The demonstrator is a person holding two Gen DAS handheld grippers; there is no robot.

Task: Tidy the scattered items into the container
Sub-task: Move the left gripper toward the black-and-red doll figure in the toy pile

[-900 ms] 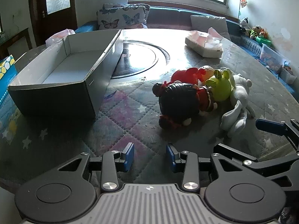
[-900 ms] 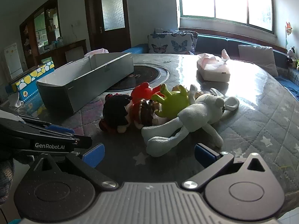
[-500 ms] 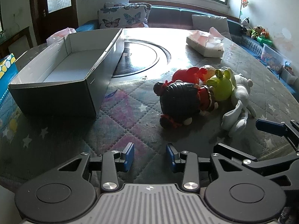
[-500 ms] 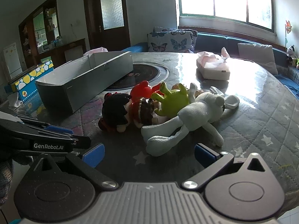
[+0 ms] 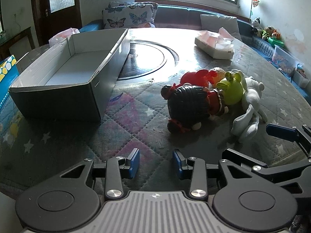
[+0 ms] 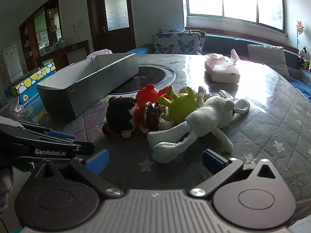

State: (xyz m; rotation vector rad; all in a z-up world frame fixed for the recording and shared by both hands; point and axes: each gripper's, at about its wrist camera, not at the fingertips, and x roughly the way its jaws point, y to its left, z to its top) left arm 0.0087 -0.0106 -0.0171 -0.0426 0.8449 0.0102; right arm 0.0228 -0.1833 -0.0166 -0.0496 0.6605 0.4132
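Left wrist view: left gripper [image 5: 156, 162] jaws apart, nothing between the blue pads, hovering over the near edge of the table [image 5: 64, 143]. Table is round, covered in a quilted star-print cloth under a glossy clear sheet, with a dark round inset [image 5: 143, 58] at centre. Box [image 5: 58, 77], long open-top cardboard, grey outside, white inside, nothing in it, sits toward the left edge, its far end overlapping the inset. Toys lie in one touching heap right of centre: doll [image 5: 187, 104] with glossy black hard hair and red bows, nearest; red toy [image 5: 192, 76] behind it, smooth plastic; frog [image 5: 232, 91], lime green, shiny; rabbit [image 5: 250, 104], white waffle-knit plush, limp, on the heap's right side. Tissue pack [image 5: 213, 44] toward the far right edge. One blue pad of the right gripper [image 5: 280, 132] pokes in from the right.

Right wrist view: right gripper [image 6: 154, 160] jaws spread wide, nothing held; rabbit's [image 6: 204, 120] legs lie just beyond the gap. This view shows the rabbit full length with floppy ears, the frog's [image 6: 178, 106] raised arms, and the doll's [image 6: 122, 115] red dress. Box [image 6: 87, 83] seen from its long grey side, left of the heap. Left gripper's fingers [image 6: 62, 134] enter at the left, side-on. A blue spotted carton [image 6: 29, 85] stands beyond the left edge.
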